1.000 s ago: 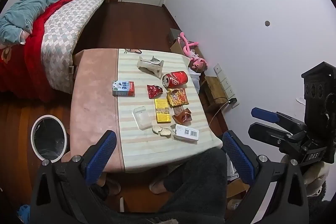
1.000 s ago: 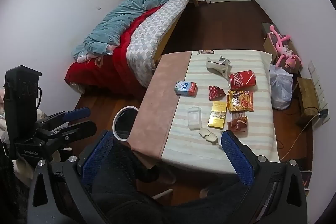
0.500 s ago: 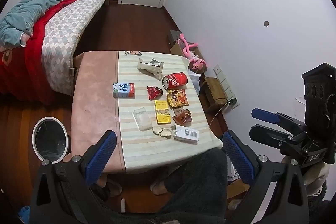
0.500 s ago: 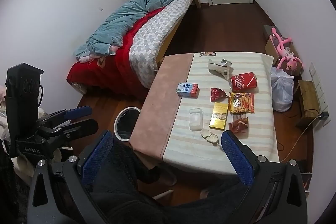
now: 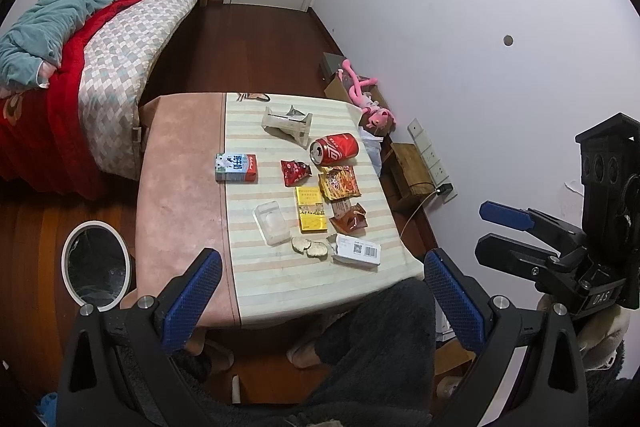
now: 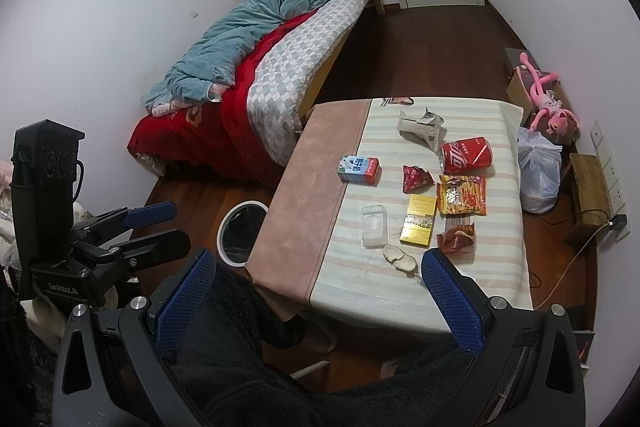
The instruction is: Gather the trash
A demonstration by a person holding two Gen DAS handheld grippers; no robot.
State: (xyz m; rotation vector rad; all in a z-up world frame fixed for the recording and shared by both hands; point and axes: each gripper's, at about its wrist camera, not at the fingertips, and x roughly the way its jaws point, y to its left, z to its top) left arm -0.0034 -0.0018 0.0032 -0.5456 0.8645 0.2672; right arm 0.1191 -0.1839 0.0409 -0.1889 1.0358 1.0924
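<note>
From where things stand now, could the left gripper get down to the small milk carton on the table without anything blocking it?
Probably yes. The left gripper is open and empty, raised well above the table, and the milk carton lies alone near the pink strip, apart from the other wrappers. It would need a long descent first.

Both fisheye views are evenly lit by soft indoor light, bright on the white walls and dimmer over the dark wood floor (image 5: 256,43). Focus is sharp at the desk (image 5: 180,195), with little glare. Straight lines bow strongly toward the edges, and black vignetting fills all 4 corners.
</note>
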